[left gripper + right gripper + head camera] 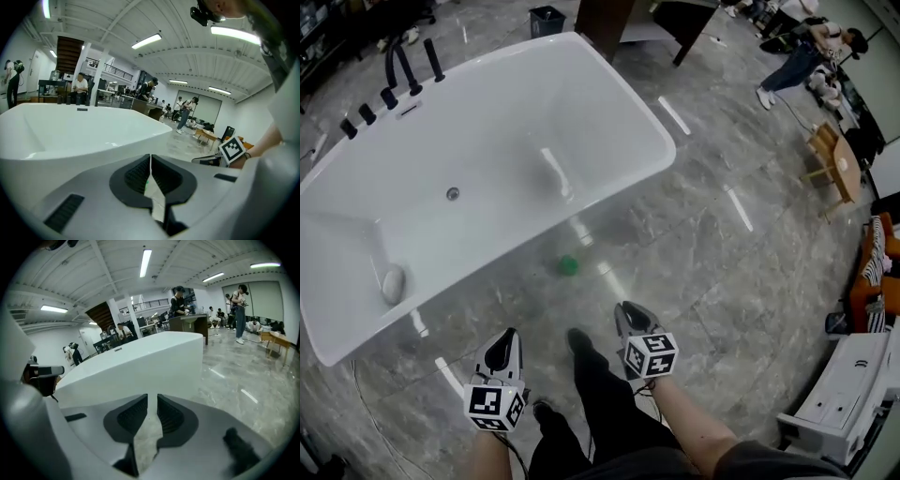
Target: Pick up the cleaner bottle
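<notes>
Left gripper view shows the left gripper [150, 174] with its jaws drawn together to a hairline slit and nothing clamped between them; only a speck of green shows through the slit. The right gripper [152, 409] is likewise closed, with a narrow strip of floor visible between its pads and no object there. In the head view both tongs hang low on either side of the person's dark trouser legs [600, 394], pointing forward and down.

Ahead of them, well apart from either tip, a small green object [568, 265] sits on the glossy grey floor [703, 244], close beside the outer wall of the white bathtub [609, 84]. I take it to be the cleaner bottle seen from above, though its shape is too small to confirm.

The chief risk, as I judge it, is arriving with closed jaws: a shut tip meeting the bottle would push it over instead of taking it, and on this smooth floor it could skid or roll towards the tub. The tub wall just behind it also leaves little room, so a wide-open jaw coming in from the wrong side may strike the wall. A grip only on the narrow top could let the bottle swing or slip.
</notes>
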